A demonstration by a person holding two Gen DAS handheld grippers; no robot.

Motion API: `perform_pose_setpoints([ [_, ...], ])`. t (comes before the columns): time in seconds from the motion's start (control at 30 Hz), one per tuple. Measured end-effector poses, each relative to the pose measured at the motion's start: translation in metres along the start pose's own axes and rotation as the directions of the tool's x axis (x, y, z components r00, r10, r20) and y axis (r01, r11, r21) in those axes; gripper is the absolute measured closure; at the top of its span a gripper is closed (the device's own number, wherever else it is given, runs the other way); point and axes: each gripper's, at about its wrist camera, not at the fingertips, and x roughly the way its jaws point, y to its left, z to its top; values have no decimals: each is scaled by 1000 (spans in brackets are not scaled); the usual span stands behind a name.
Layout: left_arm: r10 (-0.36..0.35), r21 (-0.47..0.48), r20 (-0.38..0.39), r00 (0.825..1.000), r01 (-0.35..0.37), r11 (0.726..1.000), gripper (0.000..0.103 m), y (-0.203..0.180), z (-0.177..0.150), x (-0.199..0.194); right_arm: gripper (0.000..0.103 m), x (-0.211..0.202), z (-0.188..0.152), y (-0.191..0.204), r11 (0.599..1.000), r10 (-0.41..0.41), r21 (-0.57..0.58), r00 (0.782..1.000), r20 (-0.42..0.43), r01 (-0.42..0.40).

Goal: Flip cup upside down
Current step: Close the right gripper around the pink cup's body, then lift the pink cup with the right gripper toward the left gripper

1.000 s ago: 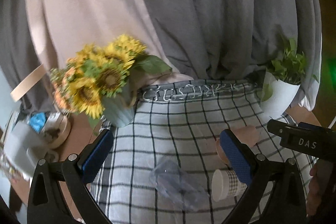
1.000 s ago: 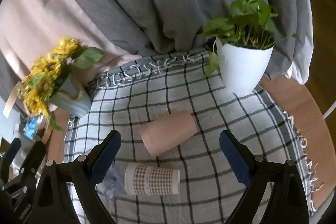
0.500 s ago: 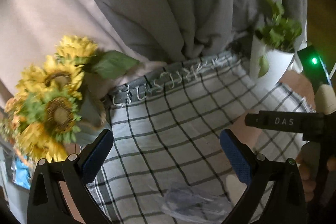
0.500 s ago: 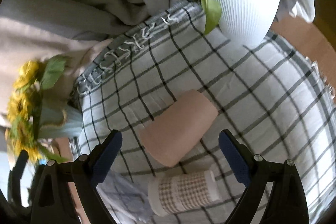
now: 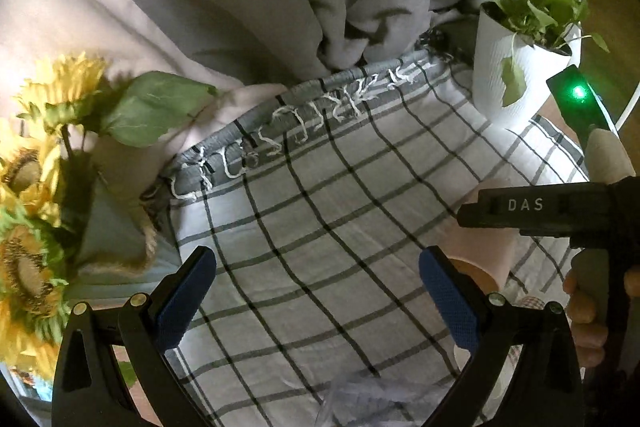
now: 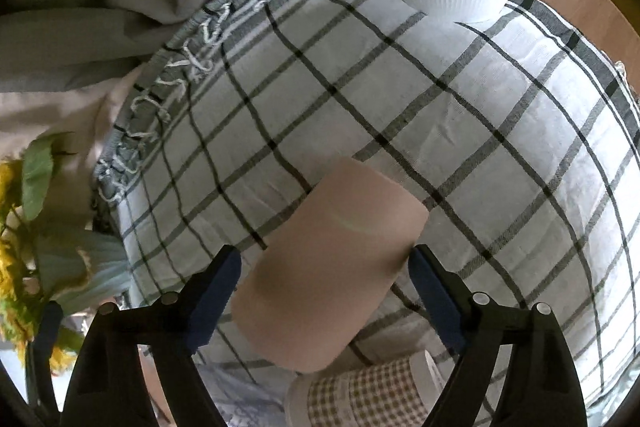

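Grey curtain folds back the scene; a checked cloth (image 5: pixel 320 227) covers the worktop.

Left wrist view: left gripper (image 5: pixel 316 291) hangs over bare cloth w/ jaws wide open, nothing between them. Sunflowers (image 5: pixel 28 207) in a vase sit at the left edge, a white plant pot (image 5: pixel 516 75) at the far right. Right gripper shows as a black bar over the pink cup (image 5: pixel 478 251), which is mostly hidden from this side.

Right wrist view: right gripper (image 6: pixel 324 275) has jaws open, straddling the pink cup (image 6: pixel 332 263), which lies on its side on the cloth. Right pad looks at or v. near the cup wall; left pad stands apart. A checked paper cup (image 6: pixel 360 393) lies just beside it, nearer the camera.

Risks, as I judge them: the cup is round and on its side, so a one-sided touch could roll it away before the jaws close. It also lies at an angle to the jaws, so a grip may skew and slip mid-flip. Swinging it over may knock the paper cup, or drag the cloth.
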Motion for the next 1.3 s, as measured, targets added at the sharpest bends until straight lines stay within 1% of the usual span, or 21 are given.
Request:
perform_pose_setpoints([
  [0.07, -14, -13, -11, 1000, 13, 1000, 0, 1, 0, 4, 17, 7, 3, -3, 1000, -15, 5, 1000, -16, 15],
  [0.2, -15, -29, -21, 1000, 15, 999, 0, 2, -1, 9, 17, 18, 7, -2, 999, -33, -16, 998, -46, 32],
  [0.3, -21, -52, -38, 999, 19, 998, 0, 5, -3, 13, 17, 23, 9, 2, 998, -47, -49, 997, -62, 44],
  [0.43, -22, -85, -55, 998, 17, 996, 0, 6, -8, 16, 20, 31, 13, 8, 993, -71, -102, 994, -87, 62],
  [0.57, -34, -145, -79, 996, 22, 989, 0, 8, -11, 18, 22, 35, 15, 18, 982, -103, -169, 990, -100, 85],
  [0.7, -42, -188, -77, 996, 27, 982, 0, 7, -15, 11, 26, 32, 18, 20, 975, -93, -211, 989, -115, 67],
  [0.97, -37, -234, -38, 999, 27, 972, 0, 0, -20, -15, 30, 5, 12, 27, 956, -71, -289, 995, -72, 47],
  [1.17, -33, -255, -4, 999, 31, 966, 0, -6, -25, -37, 31, -26, 2, 34, 942, -49, -332, 999, 4, 47],
  [1.3, -17, -272, 40, 999, 27, 962, 0, -14, -27, -59, 31, -57, -4, 32, 936, -21, -351, 998, 64, 42],
])
